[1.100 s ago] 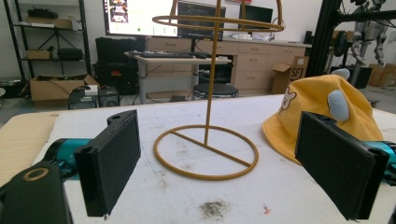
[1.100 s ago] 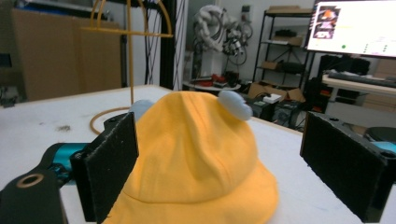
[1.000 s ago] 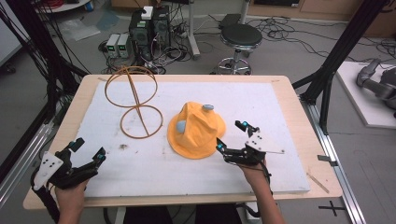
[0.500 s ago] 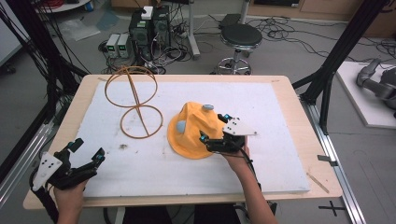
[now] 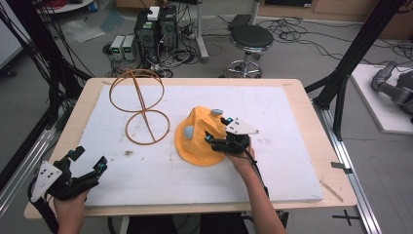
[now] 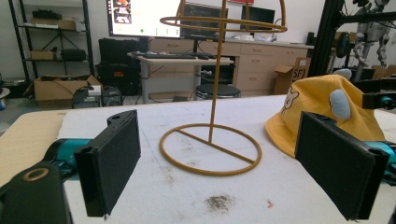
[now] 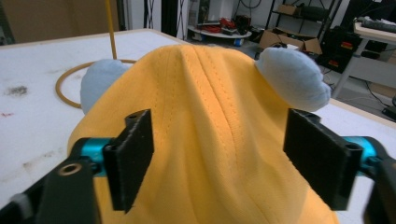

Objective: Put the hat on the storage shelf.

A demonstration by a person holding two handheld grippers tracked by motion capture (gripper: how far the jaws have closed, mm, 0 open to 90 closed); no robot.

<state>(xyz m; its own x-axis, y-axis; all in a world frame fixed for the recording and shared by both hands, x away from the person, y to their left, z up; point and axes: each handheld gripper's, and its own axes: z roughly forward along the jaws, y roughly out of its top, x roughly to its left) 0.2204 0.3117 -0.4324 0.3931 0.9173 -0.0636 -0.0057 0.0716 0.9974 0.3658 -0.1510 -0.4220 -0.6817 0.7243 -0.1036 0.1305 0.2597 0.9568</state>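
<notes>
The yellow hat (image 5: pixel 200 141) lies crumpled in a soft peak near the middle of the white foam board (image 5: pixel 292 146), and it bears two pale blue ears (image 5: pixel 189 131), one on its left flank and one up near the crown. In my right gripper view the cloth rises straight ahead, its stitched seams running up to the peak, with one blue ear (image 7: pixel 292 77) above my right-hand jaw and the other (image 7: pixel 100 86) behind the left-hand one. My right gripper (image 5: pixel 219 141) sits over the hat's right side, its jaws spread wide with the yellow fabric between them; neither jaw is pressed against the cloth that I can make out, so I am holding nothing. The grey three-cornered plate (image 5: pixel 239 126) rides on top of it.

Just left of the hat stands the wire hat stand (image 5: pixel 141 105), a thin golden frame with a flat ring for a base, an upright rod and a hoop at its top. Its base ring lies close to the hat's brim, though I cannot tell whether they touch.

My left gripper (image 5: pixel 83 168) rests well apart from all this, at the near left corner of the board, jaws wide and empty. Through its own view the stand's base ring (image 6: pixel 210 149) lies ahead between my jaws, the hat (image 6: pixel 322 109) off to the right, and a dark smudge (image 6: pixel 218 203) marks the foam
</notes>
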